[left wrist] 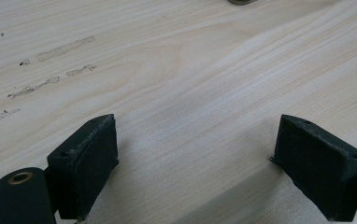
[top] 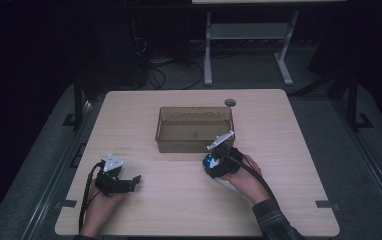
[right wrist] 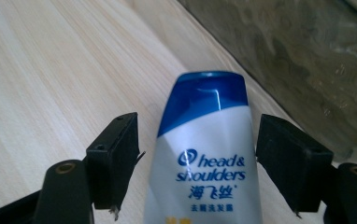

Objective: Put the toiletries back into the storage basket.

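Note:
A white shampoo bottle with a blue cap and blue lettering lies on the wooden table, cap end toward the bin. My right gripper straddles it: its jaws stand either side of the bottle's upper body with a clear gap at the left pad and a thin one at the right, so it is open. From above, the right gripper sits just in front of the bin's near right corner, over the bottle. My left gripper rests open low over bare wood, at the table's front left.
A clear brownish plastic bin stands at the table's middle back; its wall is close beyond the bottle cap. A round grommet sits in the tabletop behind the bin. Faint smudges mark the wood ahead of the left gripper.

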Tool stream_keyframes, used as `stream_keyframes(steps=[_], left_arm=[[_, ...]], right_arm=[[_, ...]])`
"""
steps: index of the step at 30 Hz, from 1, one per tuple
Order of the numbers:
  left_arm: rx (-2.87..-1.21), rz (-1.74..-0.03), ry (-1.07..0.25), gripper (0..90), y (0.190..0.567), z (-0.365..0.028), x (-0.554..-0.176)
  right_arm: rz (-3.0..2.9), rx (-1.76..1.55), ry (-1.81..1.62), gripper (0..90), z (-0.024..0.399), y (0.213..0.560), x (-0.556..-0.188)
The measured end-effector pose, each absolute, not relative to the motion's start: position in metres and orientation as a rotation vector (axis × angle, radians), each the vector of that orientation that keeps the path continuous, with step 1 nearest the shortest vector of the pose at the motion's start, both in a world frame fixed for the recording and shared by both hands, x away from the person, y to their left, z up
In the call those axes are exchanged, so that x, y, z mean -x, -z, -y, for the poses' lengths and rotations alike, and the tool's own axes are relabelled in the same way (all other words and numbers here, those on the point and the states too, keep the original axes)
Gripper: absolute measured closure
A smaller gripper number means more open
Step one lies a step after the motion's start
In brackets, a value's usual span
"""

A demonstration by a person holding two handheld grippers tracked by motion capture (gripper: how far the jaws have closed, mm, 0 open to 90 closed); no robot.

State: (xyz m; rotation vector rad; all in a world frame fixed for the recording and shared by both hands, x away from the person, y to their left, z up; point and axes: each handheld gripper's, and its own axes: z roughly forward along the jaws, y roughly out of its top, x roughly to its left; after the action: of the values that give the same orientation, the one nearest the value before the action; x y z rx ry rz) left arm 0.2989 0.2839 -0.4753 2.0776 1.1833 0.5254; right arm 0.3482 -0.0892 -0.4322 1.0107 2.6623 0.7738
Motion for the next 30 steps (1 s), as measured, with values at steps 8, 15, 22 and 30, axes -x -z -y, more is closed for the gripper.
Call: stream_keyframes(steps=[8, 15, 22, 30], left_arm=[[-2.078, -1.183, -0.525, 12.1, 0.475, -0.284, -0.299], [-2.078, -1.182, -0.525, 12.1, 0.475, -0.284, -0.299], [-2.078, -1.182, -0.525, 12.1, 0.475, -0.284, -0.299], [-2.078, -1.182, -0.525, 12.1, 0.475, -0.284, -0.299]], right_arm=[[-2.679, -1.032, -0.704, 28.5, 0.089, 0.444, -0.35], [-2.699, -1.034, -0.664, 28.5, 0.088, 0.448, -0.35], [-2.715, -1.028, -0.637, 30.5, 0.087, 0.451, -0.349], [-2.719, -1.04, -0.638, 31.9, 0.088, 0.451, -0.35]])
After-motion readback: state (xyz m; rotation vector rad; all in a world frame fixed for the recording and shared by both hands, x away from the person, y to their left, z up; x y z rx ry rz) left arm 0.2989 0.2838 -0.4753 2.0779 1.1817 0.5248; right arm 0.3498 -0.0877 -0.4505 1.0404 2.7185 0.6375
